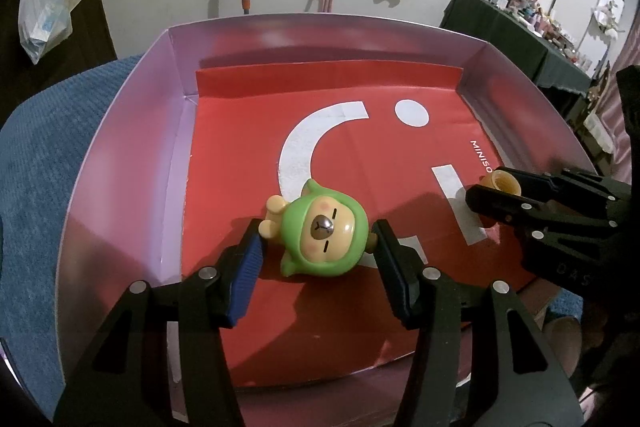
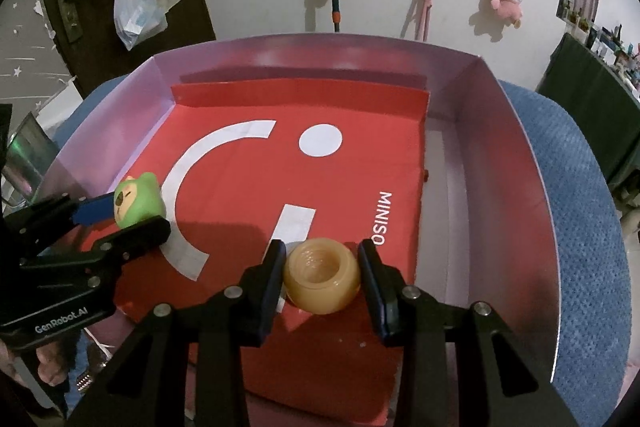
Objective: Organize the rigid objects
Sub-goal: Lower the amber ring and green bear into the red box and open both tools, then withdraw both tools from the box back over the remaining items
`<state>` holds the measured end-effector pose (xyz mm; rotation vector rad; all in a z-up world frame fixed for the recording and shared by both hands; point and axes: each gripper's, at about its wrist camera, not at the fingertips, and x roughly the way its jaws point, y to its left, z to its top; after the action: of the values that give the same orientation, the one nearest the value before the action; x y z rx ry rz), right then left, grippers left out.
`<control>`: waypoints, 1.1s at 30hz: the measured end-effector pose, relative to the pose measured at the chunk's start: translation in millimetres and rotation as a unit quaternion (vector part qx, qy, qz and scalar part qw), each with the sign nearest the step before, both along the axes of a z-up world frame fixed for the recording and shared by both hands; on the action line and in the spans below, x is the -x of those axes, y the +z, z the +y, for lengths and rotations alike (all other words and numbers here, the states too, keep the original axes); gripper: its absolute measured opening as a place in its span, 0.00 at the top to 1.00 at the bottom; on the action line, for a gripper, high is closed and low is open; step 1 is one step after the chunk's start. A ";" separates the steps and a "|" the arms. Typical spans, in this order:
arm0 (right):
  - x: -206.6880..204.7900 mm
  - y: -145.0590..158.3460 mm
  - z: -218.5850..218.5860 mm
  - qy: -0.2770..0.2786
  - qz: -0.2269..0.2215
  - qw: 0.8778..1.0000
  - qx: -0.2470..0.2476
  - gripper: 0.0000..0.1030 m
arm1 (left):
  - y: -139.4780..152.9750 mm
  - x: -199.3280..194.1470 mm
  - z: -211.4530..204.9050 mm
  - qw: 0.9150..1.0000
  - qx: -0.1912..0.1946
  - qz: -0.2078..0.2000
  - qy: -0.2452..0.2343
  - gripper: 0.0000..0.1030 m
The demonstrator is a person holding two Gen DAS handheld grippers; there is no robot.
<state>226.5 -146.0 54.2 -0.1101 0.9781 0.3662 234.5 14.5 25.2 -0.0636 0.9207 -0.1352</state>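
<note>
Left wrist view
Left gripper: jaws clamped on the toy, blue pad on its left side, black finger on its right.
Toy: lies on its back on the red sheet inside the box, at the lower end of the white arc.
Right gripper: comes in from the right edge, closed on the cup over the white bar.
Writing: "MINISO" in white on the sheet; faint "DAS" on the right gripper's body.
Materials: toy is glossy hard plastic, green hood, tan bear face; box walls smooth pale pink card; blue ribbed cloth under the box.

Right wrist view
Right gripper: fingers pressed on both sides of the cup.
Cup: round, squat, translucent amber, mouth up, on the sheet just left of "MINISO".
Left gripper: at the left, holding the toy near the box wall.
Writing: "GenRobot.AI" on the left gripper's body.
</note>
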 end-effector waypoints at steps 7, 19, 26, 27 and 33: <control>-0.7 -0.3 -1.5 -0.001 0.000 1.000 -0.004 0.61 | 0.4 0.5 -0.3 1.000 -0.009 -0.002 -0.001 0.49; 4.3 3.3 -1.7 0.006 -0.001 1.000 -0.014 0.49 | 16.1 12.0 -2.2 0.999 -0.020 -0.038 -0.003 0.35; 16.8 14.6 -3.1 0.014 -0.020 1.000 -0.014 0.39 | 22.4 17.8 1.7 0.999 -0.025 -0.040 0.006 0.34; 19.8 17.1 -3.6 0.015 -0.024 0.999 -0.015 0.38 | 23.3 19.0 1.5 0.999 -0.027 -0.041 0.007 0.34; 37.2 31.0 -7.3 0.021 -0.043 0.998 -0.035 0.29 | 29.7 31.0 0.3 0.998 -0.028 -0.048 0.010 0.34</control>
<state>189.3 -153.3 85.2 -0.0829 0.8774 0.4305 203.4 14.8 54.9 -0.0139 0.8282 -0.0926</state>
